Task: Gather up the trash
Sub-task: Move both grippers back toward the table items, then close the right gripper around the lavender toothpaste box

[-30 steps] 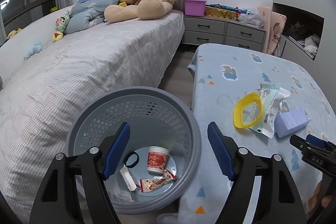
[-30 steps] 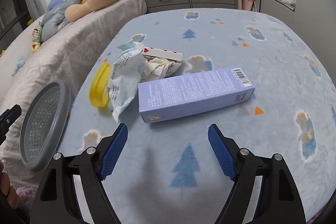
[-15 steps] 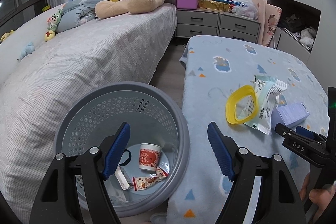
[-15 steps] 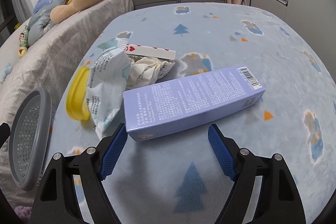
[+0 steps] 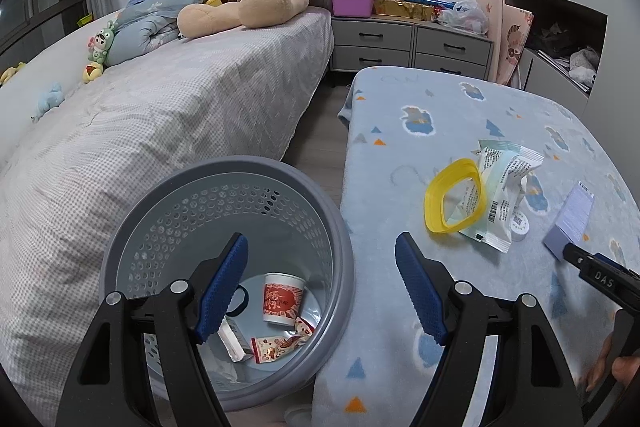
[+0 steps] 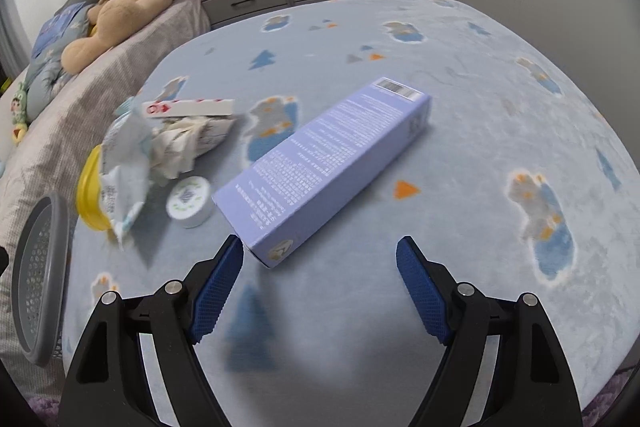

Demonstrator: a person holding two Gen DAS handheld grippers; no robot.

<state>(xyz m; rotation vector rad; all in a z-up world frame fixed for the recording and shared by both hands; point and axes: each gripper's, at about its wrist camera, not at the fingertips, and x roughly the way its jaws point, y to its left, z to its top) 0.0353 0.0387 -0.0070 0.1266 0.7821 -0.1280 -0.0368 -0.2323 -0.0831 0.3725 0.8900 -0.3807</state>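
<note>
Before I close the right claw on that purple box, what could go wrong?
1. The purple box lies diagonally; only its near corner sits by the right claw, so closing now may pinch a corner and spin it.
2. The small white jar sits beside the box and could get knocked.
3. The trash basket stands off the table's edge; a short drop misses.

- Desk (image 6: 460, 75) under a blue patterned blanket carries a lilac box (image 6: 320, 171), yellow ring (image 5: 454, 201), white jar (image 6: 189, 202) and crumpled wrappers (image 6: 128, 163).
- Floor holds the grey basket (image 5: 224, 187) beside it.
</note>
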